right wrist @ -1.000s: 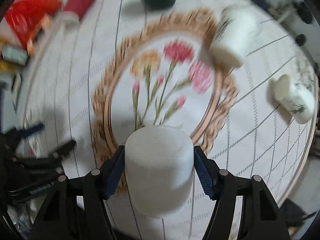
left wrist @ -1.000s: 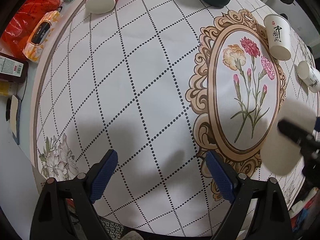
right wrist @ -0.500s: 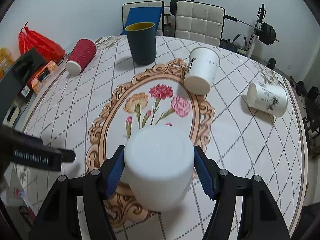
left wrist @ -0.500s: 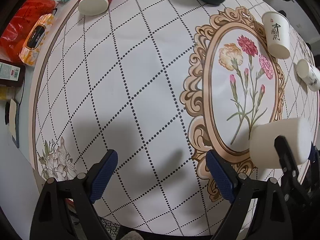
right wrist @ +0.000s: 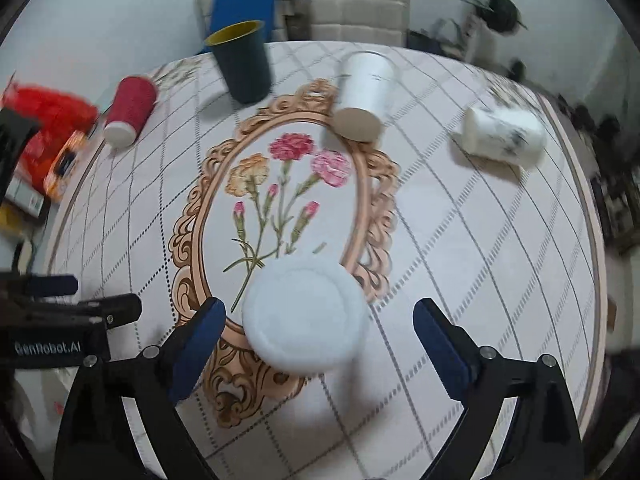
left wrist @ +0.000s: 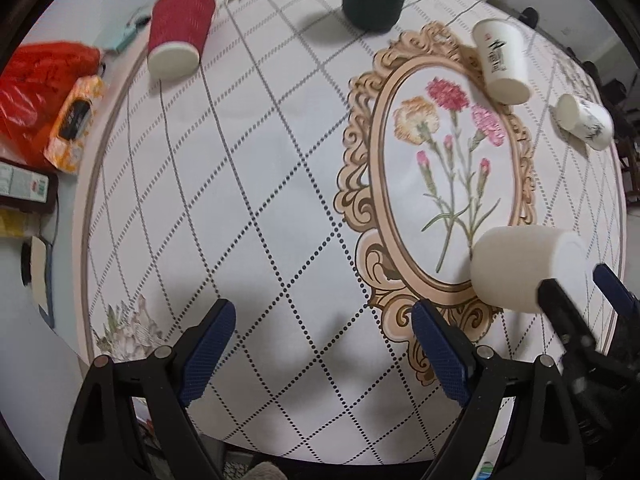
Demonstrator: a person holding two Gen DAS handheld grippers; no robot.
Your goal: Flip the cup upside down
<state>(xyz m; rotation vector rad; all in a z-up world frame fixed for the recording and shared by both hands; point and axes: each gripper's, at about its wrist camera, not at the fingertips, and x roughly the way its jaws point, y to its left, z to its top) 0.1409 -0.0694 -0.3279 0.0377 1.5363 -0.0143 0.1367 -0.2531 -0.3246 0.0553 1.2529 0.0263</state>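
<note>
A plain white cup (right wrist: 305,316) stands upside down on the tablecloth at the near edge of the flower medallion, its flat base facing up. My right gripper (right wrist: 320,340) is open, with its blue pads (right wrist: 198,338) apart on either side of the cup and not touching it. The cup also shows in the left wrist view (left wrist: 524,268), with the right gripper's fingers just beside it. My left gripper (left wrist: 320,344) is open and empty above the bare checked cloth, left of the cup.
A red cup (right wrist: 130,110) and a white printed cup (right wrist: 504,136) lie on their sides. A dark green cup (right wrist: 242,62) stands upright at the back. Another white cup (right wrist: 366,96) is tilted near the medallion. Red bag and packets (left wrist: 44,96) sit at the left edge.
My right gripper has let go of the white cup and its jaws have spread wide. The cup now stands base up on the table. The left gripper has held still.
</note>
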